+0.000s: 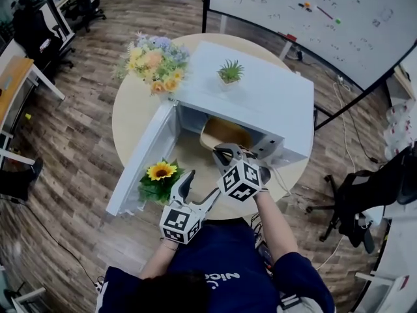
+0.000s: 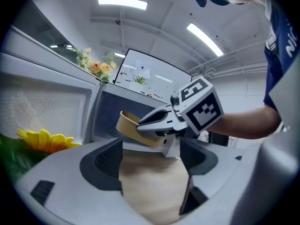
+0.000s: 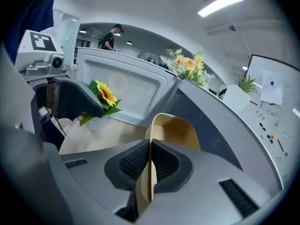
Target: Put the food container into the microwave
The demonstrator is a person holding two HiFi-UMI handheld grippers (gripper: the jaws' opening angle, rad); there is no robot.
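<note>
A tan food container [image 1: 226,134] hangs tilted at the mouth of the open white microwave [image 1: 267,93]. My right gripper [image 1: 223,152] is shut on its near rim. In the right gripper view the jaws [image 3: 150,165] pinch the thin wall, and the container's body [image 3: 176,131] stands beyond them, facing the dark cavity. My left gripper [image 1: 199,189] is open over the table's front edge, with nothing between its pads [image 2: 107,164]. From the left gripper view, the right gripper [image 2: 157,121] carries the container [image 2: 127,125] in front of the cavity.
The microwave door [image 1: 142,158] swings out to the left. A sunflower [image 1: 161,171] stands by the door, close to my left gripper. A bouquet [image 1: 155,60] sits at the table's back left, and a small plant [image 1: 230,72] on the microwave. A whiteboard [image 1: 326,12] stands behind.
</note>
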